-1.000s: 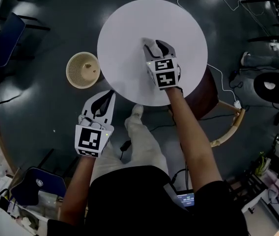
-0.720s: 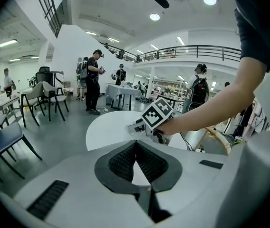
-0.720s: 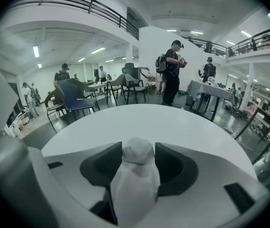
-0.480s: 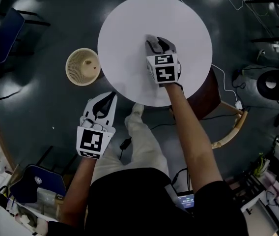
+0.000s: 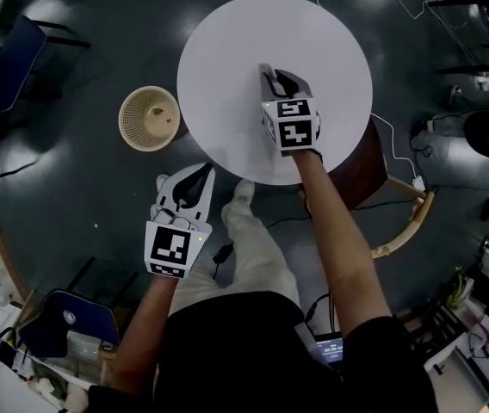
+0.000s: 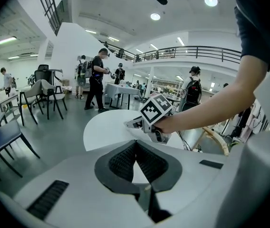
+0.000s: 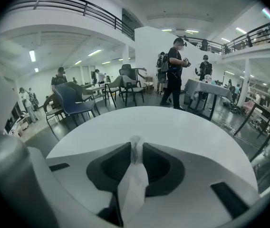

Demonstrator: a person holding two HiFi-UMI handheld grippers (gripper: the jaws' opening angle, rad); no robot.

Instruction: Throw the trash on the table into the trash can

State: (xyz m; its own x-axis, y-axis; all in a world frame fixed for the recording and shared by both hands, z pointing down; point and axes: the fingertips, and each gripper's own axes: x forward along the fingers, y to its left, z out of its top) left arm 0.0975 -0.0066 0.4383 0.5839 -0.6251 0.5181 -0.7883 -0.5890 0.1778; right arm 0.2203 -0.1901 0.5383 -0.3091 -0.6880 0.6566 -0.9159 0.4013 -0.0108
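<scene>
A round white table stands in front of me, and a cream wicker trash can sits on the dark floor at its left. My right gripper rests over the table's middle. Its jaws have just been closing, and a crumpled white tissue is pinched between the pads of the right gripper. My left gripper hangs off the table's near-left edge, shut and empty. The left gripper looks across at the right gripper's marker cube.
A wooden chair stands at the table's right, with a white cable on the floor beside it. Blue chairs sit at the far left and the lower left. People, chairs and tables fill the hall beyond.
The right gripper's jaws have drawn together over the table's middle. The left gripper has drifted slightly right and nearer. The table and trash can stay put.
</scene>
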